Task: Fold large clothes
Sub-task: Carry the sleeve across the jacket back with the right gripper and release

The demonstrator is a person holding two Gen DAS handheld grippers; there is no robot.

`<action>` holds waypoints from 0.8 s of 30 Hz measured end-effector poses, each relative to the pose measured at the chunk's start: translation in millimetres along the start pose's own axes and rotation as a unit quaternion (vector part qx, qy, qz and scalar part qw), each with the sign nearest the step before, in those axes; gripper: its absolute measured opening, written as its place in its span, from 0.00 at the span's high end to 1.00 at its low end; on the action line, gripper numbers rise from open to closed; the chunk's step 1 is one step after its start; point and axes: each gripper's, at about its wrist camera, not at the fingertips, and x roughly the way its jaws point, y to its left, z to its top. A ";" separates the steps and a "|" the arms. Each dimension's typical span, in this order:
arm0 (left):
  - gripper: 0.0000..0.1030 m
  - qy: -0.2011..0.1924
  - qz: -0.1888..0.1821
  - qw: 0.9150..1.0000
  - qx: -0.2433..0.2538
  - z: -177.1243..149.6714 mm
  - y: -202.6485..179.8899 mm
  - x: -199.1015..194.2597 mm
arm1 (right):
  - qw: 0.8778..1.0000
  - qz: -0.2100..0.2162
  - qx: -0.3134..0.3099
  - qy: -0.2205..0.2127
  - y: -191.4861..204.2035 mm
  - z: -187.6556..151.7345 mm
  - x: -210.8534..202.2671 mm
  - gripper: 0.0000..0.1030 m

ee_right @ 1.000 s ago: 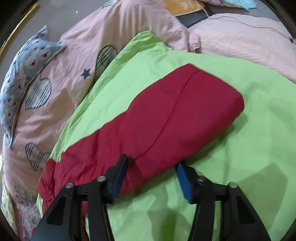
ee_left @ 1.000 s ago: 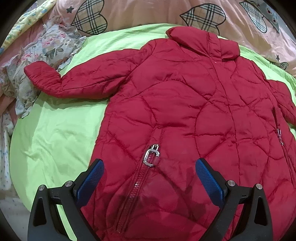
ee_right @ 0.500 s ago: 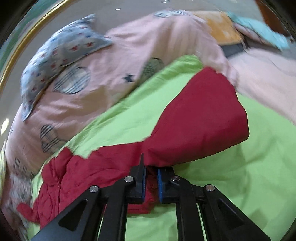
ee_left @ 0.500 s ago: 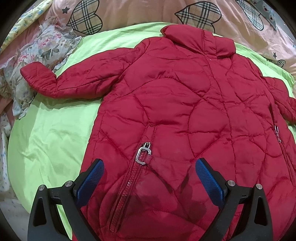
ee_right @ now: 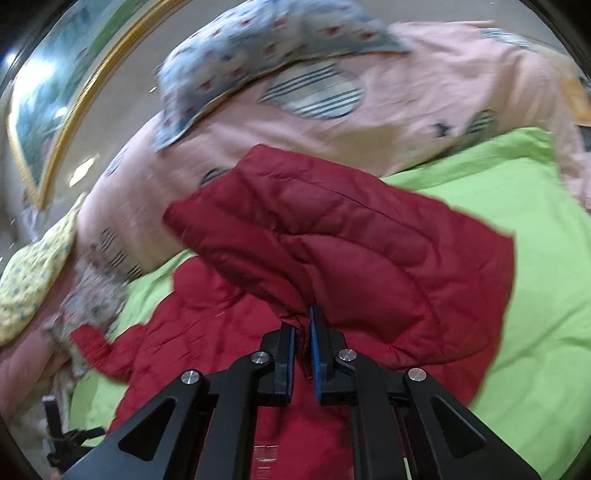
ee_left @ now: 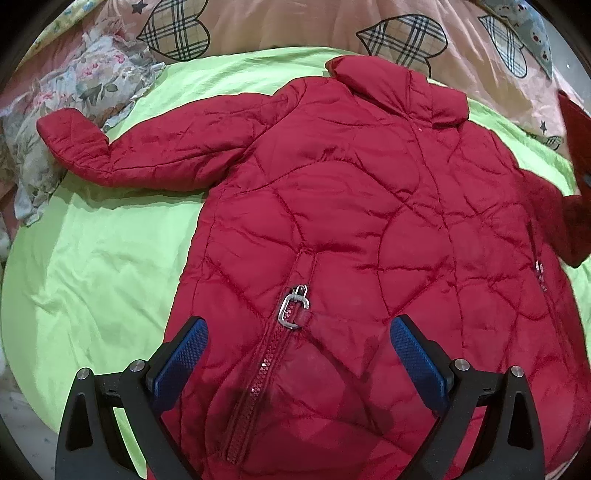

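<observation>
Left wrist view first: at the far left I see a floral garment [ee_left: 70, 107] bunched beside the lime-green sheet [ee_left: 92, 266]. On that sheet lies the red quilted jacket [ee_left: 351, 206], front up, its left sleeve [ee_left: 147, 147] stretched flat toward the floral cloth and its collar [ee_left: 399, 85] at the far side against the pink heart-print duvet [ee_left: 295, 26]. My left gripper [ee_left: 297, 354] hovers over the near hem with fingers spread wide, the silver zipper pull [ee_left: 293, 306] between them, nothing gripped. On the right, the right wrist view is blurred, but my right gripper [ee_right: 303, 343] appears pressed together on the other sleeve [ee_right: 369, 258], lifted above the jacket body.
</observation>
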 end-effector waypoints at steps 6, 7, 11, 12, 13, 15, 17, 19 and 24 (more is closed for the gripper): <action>0.04 0.006 -0.054 0.998 -0.013 11.8 15.3 -3.1 | 0.996 0.032 -0.067 0.058 70.7 -21.6 51.7 0.94; 0.04 0.006 -0.062 0.998 -0.015 14.2 18.0 -3.4 | 0.995 0.035 -0.073 0.065 78.2 -24.7 58.5 0.94; 0.04 0.010 -0.086 0.996 -0.023 26.1 29.1 -1.2 | 0.988 0.053 -0.101 0.101 107.9 -51.9 88.5 0.94; 0.04 0.012 -0.095 0.995 -0.027 30.1 32.2 0.7 | 0.987 0.058 -0.106 0.108 112.4 -58.1 93.2 0.94; 0.04 0.014 -0.104 0.994 -0.032 34.0 35.4 2.7 | 0.984 0.064 -0.116 0.116 119.0 -64.2 98.9 0.94; 0.04 0.017 -0.122 0.991 -0.043 43.2 41.1 7.7 | 0.979 0.065 -0.142 0.132 136.4 -77.7 111.7 0.94; 0.04 0.017 -0.133 0.989 -0.056 54.5 47.3 13.9 | 0.974 0.067 -0.159 0.144 145.2 -87.4 121.3 0.94; 0.04 0.013 -0.147 0.987 -0.066 65.7 51.3 18.4 | 0.971 0.079 -0.163 0.154 151.5 -96.3 129.4 0.94; 0.05 0.019 -0.186 0.979 -0.083 99.9 52.8 50.3 | 0.963 0.129 -0.167 0.165 164.8 -111.5 136.0 0.94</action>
